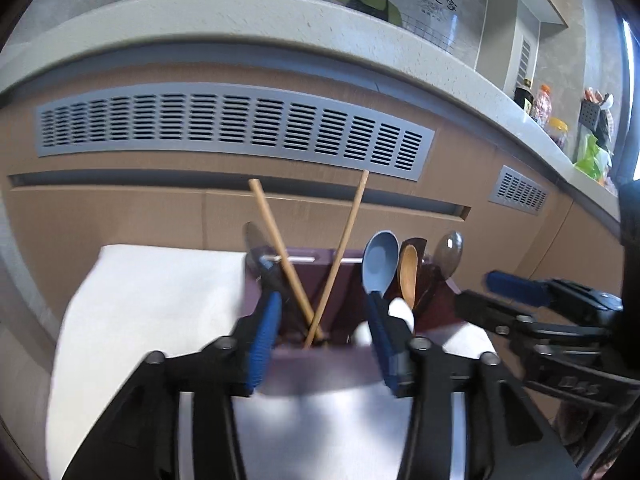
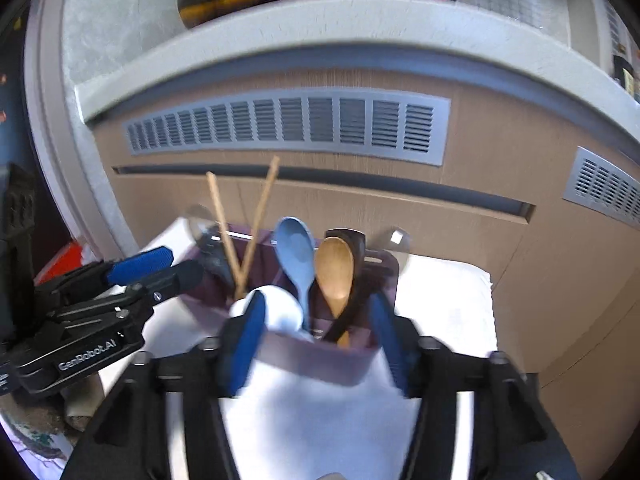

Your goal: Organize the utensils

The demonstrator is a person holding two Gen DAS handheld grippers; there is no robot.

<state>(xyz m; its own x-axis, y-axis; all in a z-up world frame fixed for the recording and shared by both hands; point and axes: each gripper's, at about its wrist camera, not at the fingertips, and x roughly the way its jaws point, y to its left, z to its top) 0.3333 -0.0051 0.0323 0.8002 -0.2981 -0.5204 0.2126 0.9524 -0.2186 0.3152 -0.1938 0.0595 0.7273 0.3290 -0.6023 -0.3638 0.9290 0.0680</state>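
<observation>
While the dark purple plastic utensil holder (image 1: pixel 436 304) at twelve o'clock already keeps two wooden chopsticks (image 1: pixel 344 248) and spoons, left gripper (image 1: pixel 320 312) and right gripper (image 2: pixel 316 320), half open and empty, should withdraw straight without touching them.

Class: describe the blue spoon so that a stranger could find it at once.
Start at the purple holder on the white cloth below the counter. Its right half holds the spoons, bowls up. The blue spoon is the leftmost tall one, beside the wooden spoon, and the only blue utensil.

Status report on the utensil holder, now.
Both hand-held grippers open, left and right, nothing held. Purple holder between both; chopsticks and spoons standing inside. Nothing in the way.
</observation>
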